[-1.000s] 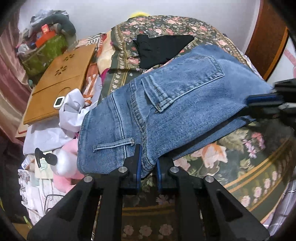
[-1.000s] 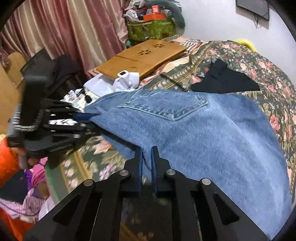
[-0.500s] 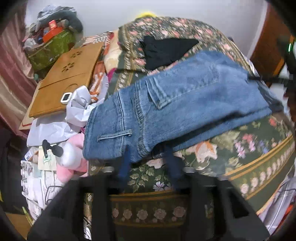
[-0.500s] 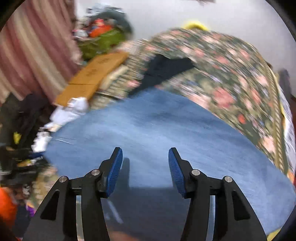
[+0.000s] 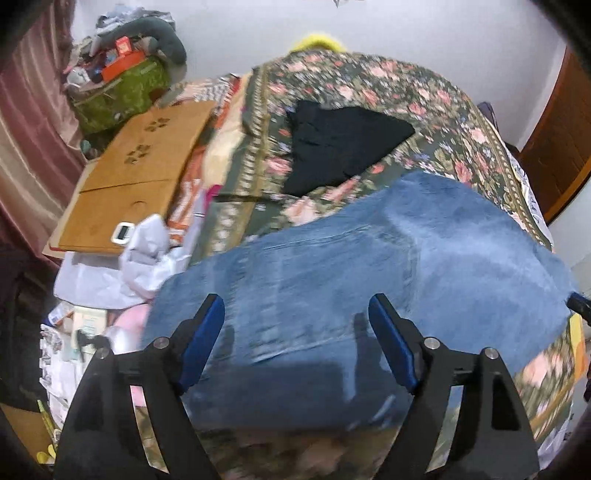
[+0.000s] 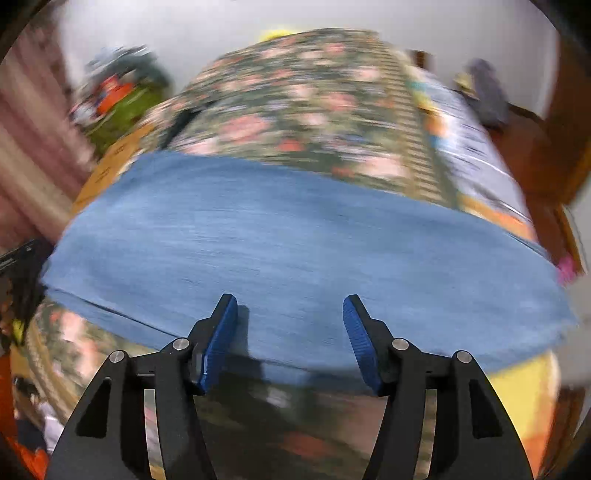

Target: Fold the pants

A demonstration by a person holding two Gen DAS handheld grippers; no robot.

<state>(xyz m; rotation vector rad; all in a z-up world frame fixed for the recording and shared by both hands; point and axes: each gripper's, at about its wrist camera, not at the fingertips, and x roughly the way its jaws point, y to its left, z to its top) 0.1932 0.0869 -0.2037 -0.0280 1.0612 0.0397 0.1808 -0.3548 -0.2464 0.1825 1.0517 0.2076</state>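
Fold laid: jeans flat on bedspread. Left gripper, right gripper jaws just opened wide, empty, hovering over denim.

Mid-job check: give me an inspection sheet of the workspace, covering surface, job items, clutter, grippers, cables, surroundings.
Surface: bed with a floral bedspread.
Job's things: blue jeans lying flat across the near edge, held by neither gripper.
Clutter: black garment beyond the jeans; wooden lap desk, white cloth and green bag to the left.
Grippers: left gripper and right gripper open above the jeans, jaws just been opening, nothing between the pads.
Cables: nothing seen.
Surroundings: pink curtain, white wall, wooden door.
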